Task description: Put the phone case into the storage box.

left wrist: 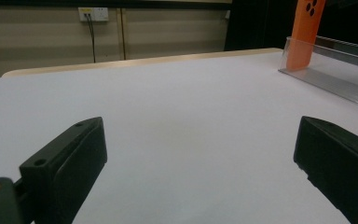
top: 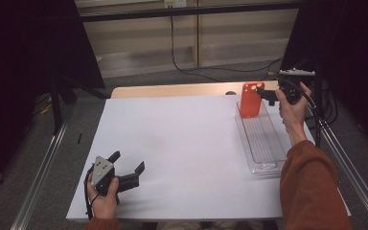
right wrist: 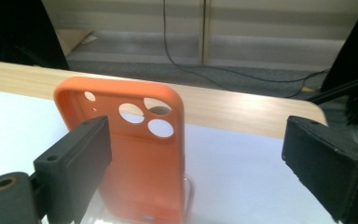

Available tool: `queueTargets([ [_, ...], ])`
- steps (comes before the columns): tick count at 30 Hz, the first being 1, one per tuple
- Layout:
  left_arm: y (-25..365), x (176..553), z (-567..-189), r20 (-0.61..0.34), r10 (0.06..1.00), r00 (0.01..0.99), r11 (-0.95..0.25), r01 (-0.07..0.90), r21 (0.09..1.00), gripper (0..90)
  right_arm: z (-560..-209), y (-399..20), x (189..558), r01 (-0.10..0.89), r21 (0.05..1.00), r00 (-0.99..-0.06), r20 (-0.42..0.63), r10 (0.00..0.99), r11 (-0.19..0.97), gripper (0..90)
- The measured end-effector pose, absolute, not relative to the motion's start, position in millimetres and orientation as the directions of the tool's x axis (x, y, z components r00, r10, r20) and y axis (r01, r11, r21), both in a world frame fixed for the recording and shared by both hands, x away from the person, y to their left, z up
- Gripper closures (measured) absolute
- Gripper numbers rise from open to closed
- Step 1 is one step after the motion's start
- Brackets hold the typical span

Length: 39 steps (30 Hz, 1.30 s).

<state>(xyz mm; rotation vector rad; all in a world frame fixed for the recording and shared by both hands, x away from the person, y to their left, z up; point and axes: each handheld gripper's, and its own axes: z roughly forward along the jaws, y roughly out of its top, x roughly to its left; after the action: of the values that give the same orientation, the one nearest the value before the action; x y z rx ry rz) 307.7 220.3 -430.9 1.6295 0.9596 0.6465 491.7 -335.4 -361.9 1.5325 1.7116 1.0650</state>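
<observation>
Table point(top: 182, 143) is lying under a white sheet that is covering most of its top, with a strip of bare wood showing along the far edge. Black frame posts are standing at both sides, and a cable is trailing across the grey floor beyond.

Clear plastic tray point(top: 261, 139), long and narrow, is sitting on the right side of the sheet, running from near to far. Its ribbed floor is catching the light.

Orange phone case point(top: 250, 99) is standing upright at the far end of the tray, leaning a little, its camera cut-outs at the top. In the right gripper view the case point(right wrist: 135, 154) is showing its hollow inner side, its foot resting inside the tray.

Right gripper point(top: 270, 95) is hovering at the far right, just beside the case, the hand in a rust-coloured sleeve holding it up. Its jaws are standing wide apart and released; the left-hand jaw in its own view is sitting in front of the case's edge, with no pads pressing on it.

Left gripper point(top: 127, 168) is resting on the sheet at the near left, well apart from the tray, jaws spread wide and gripping nothing, bare white sheet lying between them.
</observation>
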Motion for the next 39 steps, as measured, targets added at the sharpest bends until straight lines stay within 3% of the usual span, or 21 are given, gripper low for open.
queueTargets([
  [8,221,306,-430,-0.063,0.845,0.531,-0.087,0.253,0.964,2.7,-364,-333,482,0.481,0.877,-0.190,0.102,0.976,0.002,6.7],
  [20,223,304,-429,-0.062,0.850,0.523,-0.080,0.246,0.966,2.7,-369,-327,468,0.442,0.895,-0.169,0.022,0.985,0.055,5.3],
  [30,223,304,-429,-0.061,0.851,0.522,-0.081,0.244,0.966,2.7,-368,-327,457,0.384,0.923,-0.180,0.050,0.982,0.024,0.1],
  [39,223,303,-429,-0.063,0.852,0.520,-0.077,0.243,0.967,2.6,-367,-329,447,0.359,0.933,-0.189,0.073,0.979,0.000,2.1],
])
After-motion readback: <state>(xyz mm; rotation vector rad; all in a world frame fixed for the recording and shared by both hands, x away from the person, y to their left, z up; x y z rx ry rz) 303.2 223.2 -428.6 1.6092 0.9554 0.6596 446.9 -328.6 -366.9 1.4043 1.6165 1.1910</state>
